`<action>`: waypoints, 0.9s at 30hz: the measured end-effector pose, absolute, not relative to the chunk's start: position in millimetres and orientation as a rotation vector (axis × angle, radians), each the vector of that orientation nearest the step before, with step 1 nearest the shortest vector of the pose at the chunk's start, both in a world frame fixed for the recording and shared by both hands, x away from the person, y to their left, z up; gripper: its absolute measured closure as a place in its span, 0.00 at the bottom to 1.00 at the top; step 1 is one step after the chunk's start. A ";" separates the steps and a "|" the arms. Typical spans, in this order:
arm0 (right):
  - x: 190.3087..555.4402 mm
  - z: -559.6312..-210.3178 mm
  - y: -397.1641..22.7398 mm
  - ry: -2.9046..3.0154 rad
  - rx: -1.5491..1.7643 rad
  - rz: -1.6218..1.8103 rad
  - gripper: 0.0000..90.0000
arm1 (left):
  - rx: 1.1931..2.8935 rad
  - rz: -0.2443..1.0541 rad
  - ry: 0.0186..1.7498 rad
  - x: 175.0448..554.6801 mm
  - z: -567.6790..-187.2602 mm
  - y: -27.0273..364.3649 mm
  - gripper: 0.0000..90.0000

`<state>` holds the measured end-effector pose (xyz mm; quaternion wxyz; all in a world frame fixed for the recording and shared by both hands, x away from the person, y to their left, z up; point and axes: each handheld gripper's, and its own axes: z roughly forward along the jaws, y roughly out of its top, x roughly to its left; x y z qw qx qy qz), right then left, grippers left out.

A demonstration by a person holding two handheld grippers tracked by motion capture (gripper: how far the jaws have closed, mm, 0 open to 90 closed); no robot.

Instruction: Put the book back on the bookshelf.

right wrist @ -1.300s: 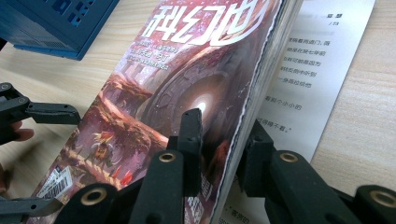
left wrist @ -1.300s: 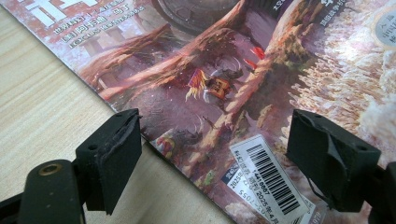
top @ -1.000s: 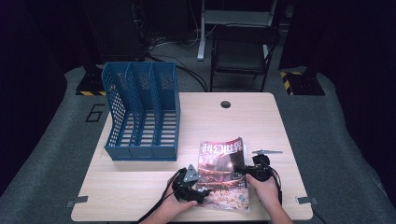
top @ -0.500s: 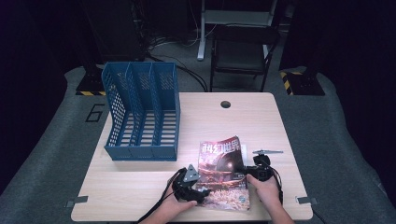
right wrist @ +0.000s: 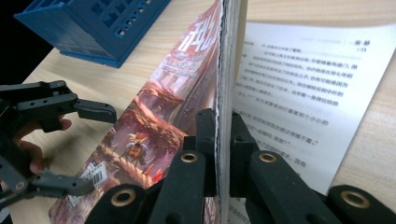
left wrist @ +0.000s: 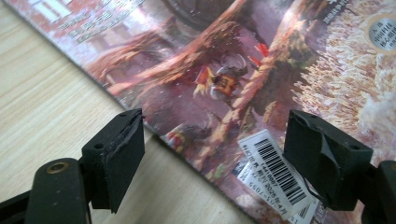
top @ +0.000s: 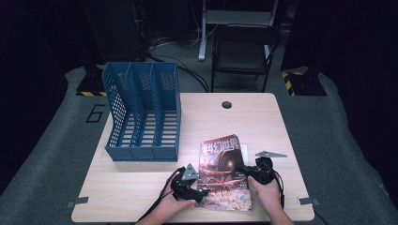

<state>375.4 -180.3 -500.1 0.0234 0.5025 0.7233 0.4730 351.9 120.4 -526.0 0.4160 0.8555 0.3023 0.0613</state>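
One magazine lies near the front edge of the pale wooden surface, between the two sets of tongs. Its long axis runs from the near edge away toward the far side, leaning slightly right; the title end points away from the person.

Left tongs: open, jaws wide apart, at the magazine's near left corner. In the left gripper view one jaw stands over bare wood and the other over the cover, straddling the magazine's edge beside a white barcode label; whether either pad touches the paper is hard to tell.

Right tongs: closed on the magazine's right edge. In the right gripper view the jaws pinch a stack of pages, lifting that edge upright, having just finished closing. A printed white page lies flat under the lifted part, with lines of small Chinese text too fine to read.

Cover: reddish-brown fantasy artwork, large pale Chinese characters across the top, a round seal in the near right corner.

Open room: bare wood left of the magazine and across the far half of the surface.

Farther off: grey three-cornered plate just right of the magazine; blue three-slot file rack at far left; round cable hole by the far edge; dark chair beyond.
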 end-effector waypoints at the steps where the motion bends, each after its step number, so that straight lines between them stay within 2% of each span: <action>1: 375.4 -500.1 -180.3 2.239 1.556 1.464 0.97 | 2.148 0.154 0.759 351.9 -526.0 120.4 0.23; 8: 365.8 -491.0 -180.8 2.204 1.473 1.531 0.97 | 2.098 0.136 0.813 362.8 -512.0 137.1 0.23; 11: 362.0 -487.3 -181.4 2.187 1.434 1.560 0.97 | 2.068 0.088 0.833 367.5 -503.4 144.6 0.24; 15: 358.7 -484.1 -180.5 2.174 1.405 1.572 0.97 | 2.048 0.100 0.839 371.9 -501.1 148.7 0.25; 27: 346.2 -477.4 -182.1 2.142 1.340 1.643 0.97 | 2.059 -0.002 0.835 385.7 -508.1 133.9 0.22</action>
